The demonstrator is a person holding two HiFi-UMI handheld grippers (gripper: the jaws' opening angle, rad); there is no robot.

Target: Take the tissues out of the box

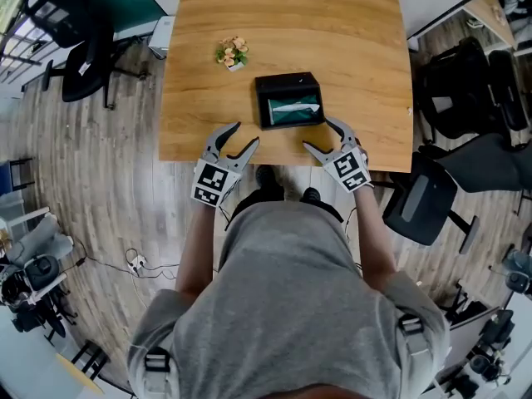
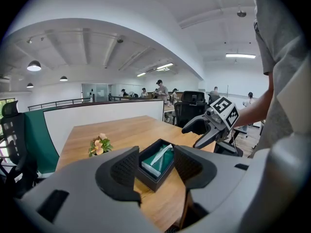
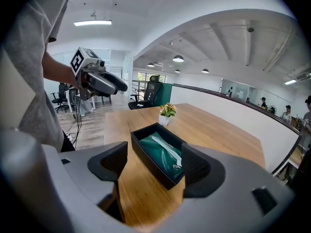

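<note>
A black open box [image 1: 288, 100] sits on the wooden table [image 1: 208, 48] near its front edge. Inside lies a green tissue pack [image 1: 291, 111] with a white tissue showing at its slot. The same box [image 2: 156, 165] appears between the jaws in the left gripper view, and again as the box [image 3: 158, 154] in the right gripper view. My left gripper [image 1: 238, 142] hovers open at the table's front edge, left of the box. On the box's right, my right gripper [image 1: 327, 136] is open too. Neither touches the box.
A small pot of flowers [image 1: 232, 53] stands on the table behind and left of the box. Black office chairs [image 1: 465, 98] stand to the right, another chair [image 1: 71, 40] at the left. Cables lie on the wooden floor [image 1: 133, 263].
</note>
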